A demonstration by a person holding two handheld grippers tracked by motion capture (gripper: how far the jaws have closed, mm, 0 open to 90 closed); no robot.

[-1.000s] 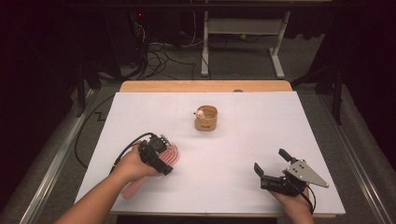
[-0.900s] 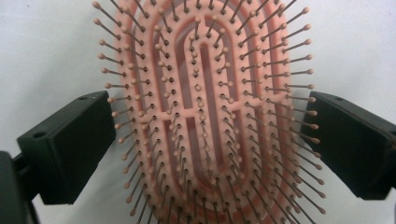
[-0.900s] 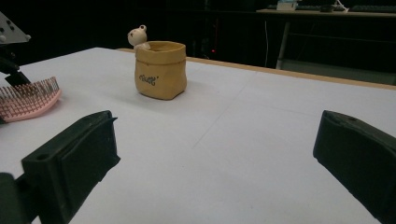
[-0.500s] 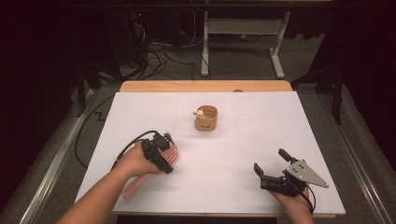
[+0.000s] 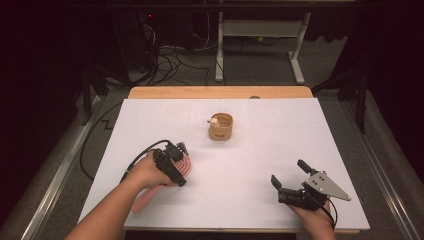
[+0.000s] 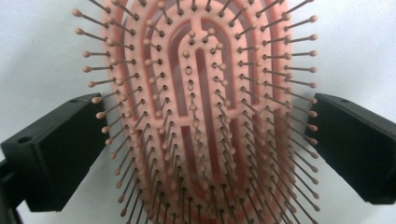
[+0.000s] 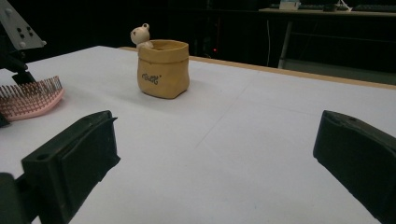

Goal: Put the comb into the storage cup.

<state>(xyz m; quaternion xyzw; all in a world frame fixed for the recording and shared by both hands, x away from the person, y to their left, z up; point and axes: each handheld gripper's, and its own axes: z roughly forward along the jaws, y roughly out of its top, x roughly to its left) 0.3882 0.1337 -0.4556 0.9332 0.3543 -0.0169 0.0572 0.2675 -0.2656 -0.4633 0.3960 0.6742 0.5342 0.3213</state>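
Note:
A pink hairbrush (image 5: 188, 165) lies bristles up on the white table sheet (image 5: 300, 130), its handle pointing toward the near edge. My left gripper (image 5: 176, 163) points down over the brush head. In the left gripper view the brush (image 6: 201, 116) sits between the two black jaws, which flank its widest part among the outer bristles; the left gripper (image 6: 203, 154) is open. My right gripper (image 5: 287, 171) rests at the near right, open with nothing between its jaws. The right gripper view looks past the gripper (image 7: 215, 154) to the brush (image 7: 28, 100).
A small tan pot (image 5: 220, 127) with a bear figure (image 5: 214, 120) on its rim stands mid-table; it is also ahead in the right gripper view (image 7: 163, 70). A wooden strip (image 5: 220, 92) edges the far side. Cables and a desk frame lie beyond on the floor.
The left hand has turned and shifted slightly forward over the brush head. The right gripper has stayed where it was.

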